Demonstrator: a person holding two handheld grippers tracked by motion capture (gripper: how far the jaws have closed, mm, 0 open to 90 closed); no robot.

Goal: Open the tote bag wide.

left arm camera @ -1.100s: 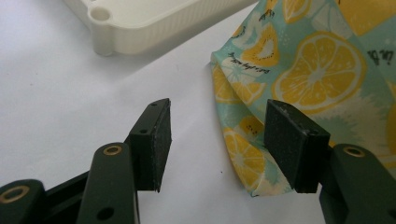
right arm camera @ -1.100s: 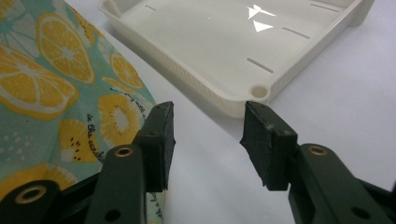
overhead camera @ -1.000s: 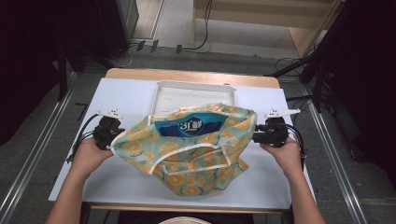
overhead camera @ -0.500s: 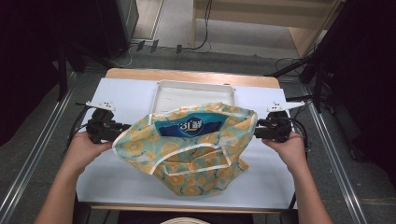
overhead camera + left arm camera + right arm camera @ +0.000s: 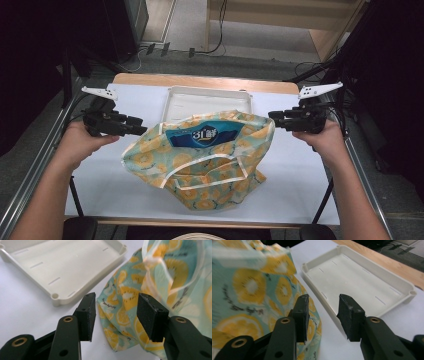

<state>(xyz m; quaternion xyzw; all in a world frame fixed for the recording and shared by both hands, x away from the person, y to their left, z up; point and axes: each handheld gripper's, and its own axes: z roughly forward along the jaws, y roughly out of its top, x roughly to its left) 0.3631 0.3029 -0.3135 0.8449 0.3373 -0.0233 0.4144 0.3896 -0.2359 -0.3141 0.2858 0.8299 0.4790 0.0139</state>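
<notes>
A fabric bag (image 5: 200, 167) printed with lemons and kiwis lies mid-table, its mouth open on a blue package (image 5: 202, 136). My left gripper (image 5: 142, 131) hovers level at the bag's left edge and my right gripper (image 5: 272, 117) at its right edge. In the left gripper view my left gripper (image 5: 116, 315) is open; its jaws have just been closing. The bag (image 5: 125, 290) shows through the gap, and the pads do not press it. In the right gripper view my right gripper (image 5: 322, 315) is open too, its jaws also just closing on nothing, with the bag (image 5: 249, 290) beside the left pad.
A shallow white tray (image 5: 210, 99) sits just behind the bag, also seen as the tray (image 5: 50, 265) and the tray (image 5: 362, 275). The white tabletop (image 5: 300, 190) ends at a wooden strip (image 5: 200, 80) at the back. Metal rails run along both sides.
Both hands have risen from the table and the grippers now hang higher beside the bag. Their jaws look narrower. The bag has stayed in place.
</notes>
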